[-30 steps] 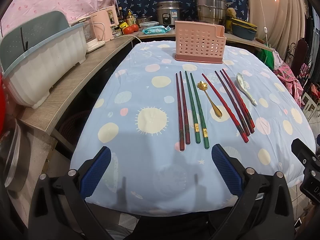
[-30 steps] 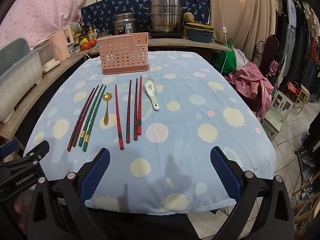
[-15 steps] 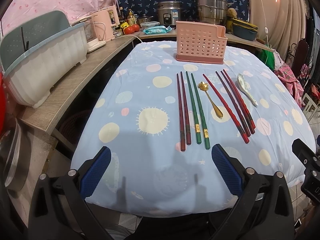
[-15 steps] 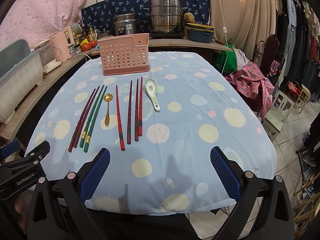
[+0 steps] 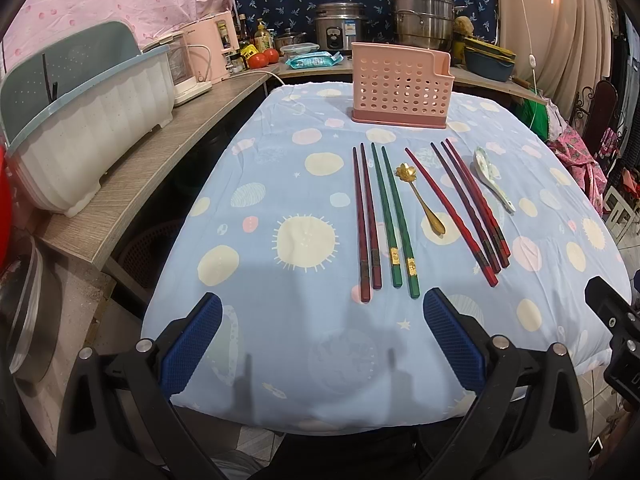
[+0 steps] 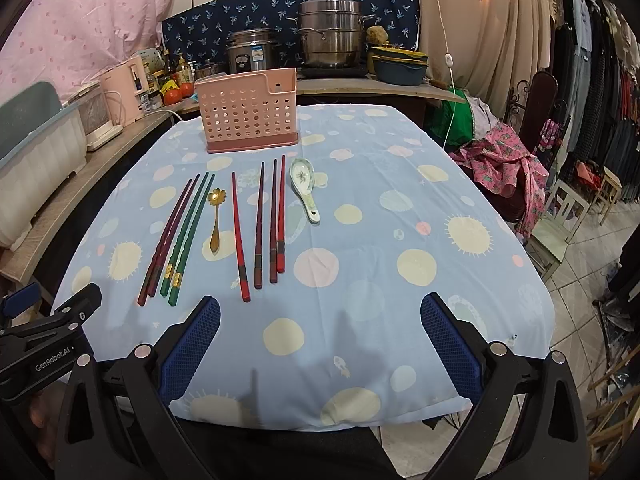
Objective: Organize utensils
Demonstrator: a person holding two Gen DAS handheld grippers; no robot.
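Observation:
A pink perforated utensil holder stands at the far end of the blue spotted tablecloth. In front of it lie a dark red chopstick pair, a green pair, a gold spoon, several red and dark chopsticks and a white ceramic spoon. My left gripper is open and empty above the near table edge. My right gripper is open and empty there too.
A wooden counter runs along the left with a white dish rack and a pink appliance. Pots and a rice cooker stand behind the holder. Chairs and clothes are at the right.
Both grippers have edged slightly forward towards the table; the utensils have not moved.

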